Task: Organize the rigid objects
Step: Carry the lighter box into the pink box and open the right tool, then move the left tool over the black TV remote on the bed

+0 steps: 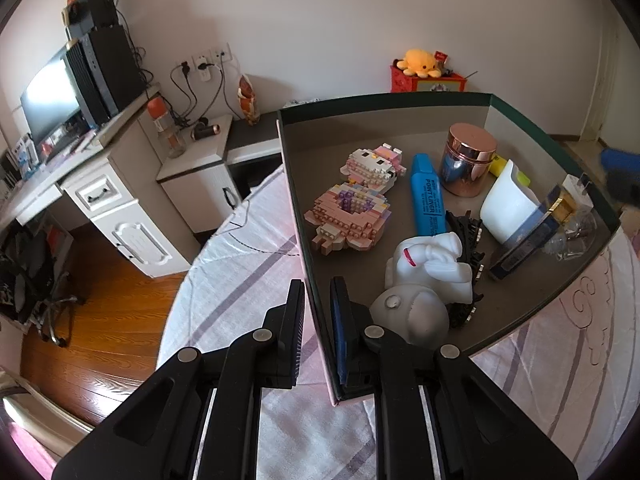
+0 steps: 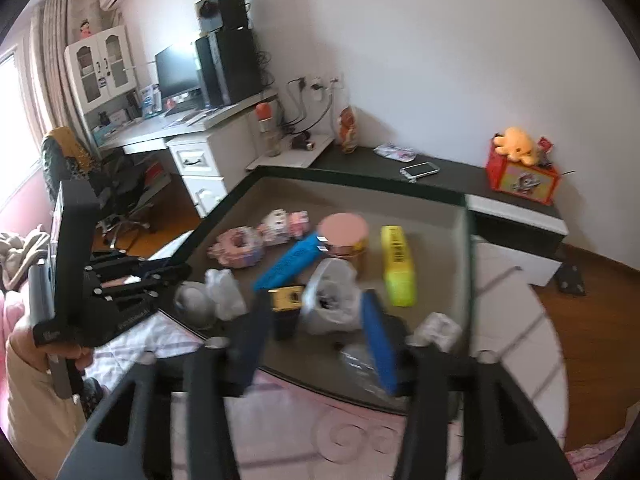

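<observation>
The blue marker (image 1: 428, 196) reads "POINT LINER" and lies in the box (image 1: 384, 104) at about twelve o'clock from the left gripper (image 1: 317, 312). That gripper tilts downward, clamped on the box's near wall. At three o'clock, the right gripper (image 2: 316, 344) stands parted above the box, holding nothing.

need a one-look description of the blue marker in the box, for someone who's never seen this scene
Find the shallow dark-rimmed box on the pink bedspread. Near its middle lies a blue marker, between the pastel brick figures and the copper-lidded jar. It is the only bright blue flat-lying stick, with dark lettering along its side.
</observation>
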Demonstrator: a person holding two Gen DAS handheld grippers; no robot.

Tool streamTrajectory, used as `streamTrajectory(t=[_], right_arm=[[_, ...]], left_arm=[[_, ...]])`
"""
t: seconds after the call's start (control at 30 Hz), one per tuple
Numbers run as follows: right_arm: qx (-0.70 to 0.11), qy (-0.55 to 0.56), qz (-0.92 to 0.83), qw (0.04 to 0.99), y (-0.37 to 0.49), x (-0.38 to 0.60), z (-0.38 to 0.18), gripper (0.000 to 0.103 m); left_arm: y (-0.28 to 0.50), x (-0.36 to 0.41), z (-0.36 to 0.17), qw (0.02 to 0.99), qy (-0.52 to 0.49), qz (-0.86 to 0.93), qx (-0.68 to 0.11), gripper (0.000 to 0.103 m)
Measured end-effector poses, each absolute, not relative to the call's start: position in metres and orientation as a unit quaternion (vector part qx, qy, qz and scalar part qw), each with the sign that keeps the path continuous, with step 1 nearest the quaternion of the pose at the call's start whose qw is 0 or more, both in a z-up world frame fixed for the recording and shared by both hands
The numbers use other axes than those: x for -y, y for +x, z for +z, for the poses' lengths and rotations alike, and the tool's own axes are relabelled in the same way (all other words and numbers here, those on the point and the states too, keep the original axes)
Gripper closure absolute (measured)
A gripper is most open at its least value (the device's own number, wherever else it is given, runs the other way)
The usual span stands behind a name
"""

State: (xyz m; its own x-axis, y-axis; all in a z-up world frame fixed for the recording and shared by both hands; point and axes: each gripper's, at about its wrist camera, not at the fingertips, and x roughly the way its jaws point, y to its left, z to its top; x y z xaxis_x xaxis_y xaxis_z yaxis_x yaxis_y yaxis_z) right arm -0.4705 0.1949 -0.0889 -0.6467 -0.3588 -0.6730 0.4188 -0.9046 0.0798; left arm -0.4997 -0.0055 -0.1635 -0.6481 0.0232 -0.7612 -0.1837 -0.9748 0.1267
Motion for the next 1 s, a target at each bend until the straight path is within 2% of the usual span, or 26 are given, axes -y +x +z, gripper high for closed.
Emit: streamTrajectory(t=[0.03, 0.1, 0.17, 0.3, 0.37, 0.5, 0.53, 0.73, 1.0], right_arm=[[-0.043, 0.361, -0.909, 0.206, -0.469, -0.204, -0.087, 0.050], [-0.041, 0.359, -0.912, 0.194, -0.467, -0.219, -0.085, 0.050], [-0.038, 0.364, -0.913, 0.180, -0.466, -0.236, -0.086, 0.050], [-0.041, 0.383, -0.910, 0.154, -0.468, -0.257, -0.096, 0.050], [-0.038, 0.391, -0.908, 0.145, -0.466, -0.265, -0.103, 0.050], [-0.024, 0.398, -0.904, 0.151, -0.452, -0.276, -0.115, 0.050], [-0.021, 0.397, -0.905, 0.154, -0.445, -0.279, -0.116, 0.050], [-0.023, 0.384, -0.901, 0.201, -0.396, -0.264, -0.119, 0.050], [-0.066, 0.385, -0.866, 0.313, -0.335, -0.192, -0.134, 0.050]], left_arm=[[-0.499, 0.006, -0.163, 0.055, -0.415, 0.903, -0.097, 0.088], [-0.496, 0.008, -0.160, 0.048, -0.412, 0.905, -0.097, 0.077], [-0.493, 0.012, -0.157, 0.042, -0.406, 0.908, -0.091, 0.048], [-0.479, 0.013, -0.150, 0.031, -0.399, 0.911, -0.101, 0.042], [-0.466, 0.016, -0.143, 0.020, -0.388, 0.916, -0.103, 0.027], [-0.433, 0.022, -0.129, 0.014, -0.371, 0.924, -0.093, 0.017], [-0.422, 0.025, -0.127, 0.003, -0.370, 0.924, -0.094, 0.010], [-0.351, 0.035, -0.131, 0.008, -0.368, 0.927, -0.074, 0.004], [-0.271, 0.045, -0.166, -0.009, -0.408, 0.910, -0.068, 0.004]])
